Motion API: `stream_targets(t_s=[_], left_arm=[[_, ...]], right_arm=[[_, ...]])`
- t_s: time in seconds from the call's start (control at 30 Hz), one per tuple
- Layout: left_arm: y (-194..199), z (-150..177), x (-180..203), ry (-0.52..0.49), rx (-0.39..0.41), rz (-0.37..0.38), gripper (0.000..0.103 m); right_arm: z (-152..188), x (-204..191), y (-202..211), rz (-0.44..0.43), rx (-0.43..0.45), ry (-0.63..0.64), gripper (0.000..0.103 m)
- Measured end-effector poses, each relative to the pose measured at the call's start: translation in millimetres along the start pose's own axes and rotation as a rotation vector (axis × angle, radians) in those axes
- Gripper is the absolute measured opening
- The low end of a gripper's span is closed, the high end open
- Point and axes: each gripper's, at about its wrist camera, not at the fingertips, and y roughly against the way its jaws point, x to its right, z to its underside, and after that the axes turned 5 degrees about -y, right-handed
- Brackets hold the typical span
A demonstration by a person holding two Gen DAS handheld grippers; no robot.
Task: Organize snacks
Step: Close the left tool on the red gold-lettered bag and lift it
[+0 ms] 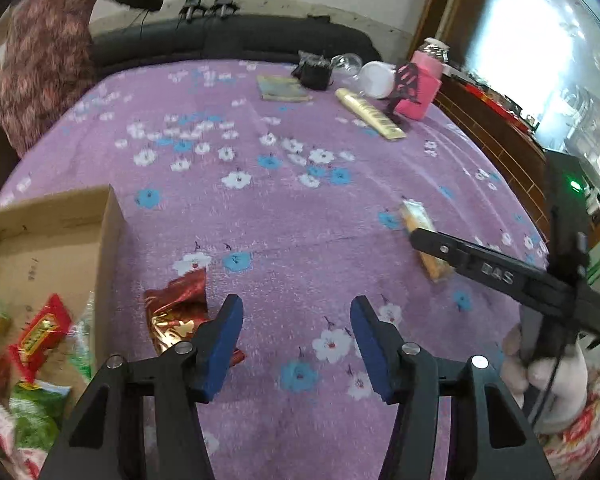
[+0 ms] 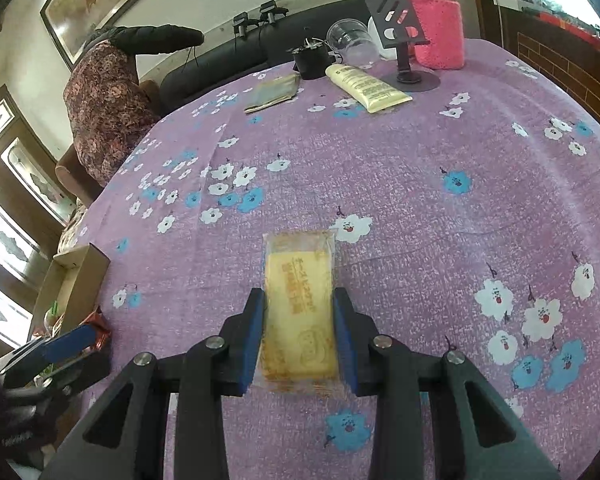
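A yellow cake in a clear wrapper (image 2: 298, 272) lies on the purple flowered tablecloth (image 2: 420, 200). My right gripper (image 2: 298, 296) is shut on it, both blue pads pressed to its long sides. In the left wrist view the same cake (image 1: 418, 216) shows at the right gripper's tip (image 1: 416, 236). My left gripper (image 1: 296, 320) stands open over bare cloth with nothing between its fingers. A crumpled red and gold foil snack (image 1: 176, 312) lies just left of its left finger. A cardboard box (image 1: 60, 216) at the left holds several red and green snack packs (image 1: 40, 336).
At the table's far side stand a bottle in a pink sleeve (image 2: 436, 28), a black phone stand (image 2: 404, 32), a clear cup (image 2: 350, 40), a cream tube (image 2: 368, 86), a black object (image 2: 312, 60) and a flat packet (image 2: 272, 92). A cloth-draped chair (image 2: 104, 104) is far left.
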Motion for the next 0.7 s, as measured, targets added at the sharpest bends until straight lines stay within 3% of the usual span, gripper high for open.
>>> stream_targets(t_s=[0.03, 0.1, 0.17, 0.27, 0.53, 0.57, 0.6, 0.67, 0.7], left_arm=[[7.7, 0.5, -0.6, -0.008, 0.017, -0.027, 0.060], [17.2, 1.1, -6.9, 0.005, 0.044, -0.068, 0.071], [17.8, 1.8, -16.8, 0.016, 0.043, -0.098, 0.074], [5.3, 3.5, -28.4, 0.023, 0.001, -0.123, 0.074], [-29.6, -1.1, -27.4, 0.010, -0.078, -0.102, 0.074], [-30.1, -1.7, -26.4, 0.010, -0.078, -0.098, 0.072], [-30.5, -2.2, -25.6, 0.012, -0.077, -0.088, 0.059], [-33.1, -1.3, -24.0, 0.010, -0.087, -0.064, 0.043], [-32.6, 0.9, -22.0, 0.003, -0.087, -0.068, 0.043]], right_arm=[[-0.2, 0.2, 0.0, -0.002, -0.001, -0.002, 0.033], [-0.6, 1.0, -0.2, -0.005, -0.002, -0.004, 0.033], [-0.7, 0.6, -0.3, -0.005, -0.004, -0.003, 0.034], [-1.0, 0.8, -0.4, -0.006, -0.004, -0.003, 0.034], [-0.7, -0.7, -0.9, 0.001, 0.002, 0.006, 0.034], [-0.7, -0.7, -1.0, 0.001, 0.002, 0.006, 0.034], [-0.9, -0.6, -1.1, 0.000, 0.003, 0.006, 0.034], [-0.5, -0.7, -1.1, 0.002, 0.002, 0.007, 0.034], [-0.6, -1.0, -1.4, 0.003, 0.002, 0.008, 0.034]])
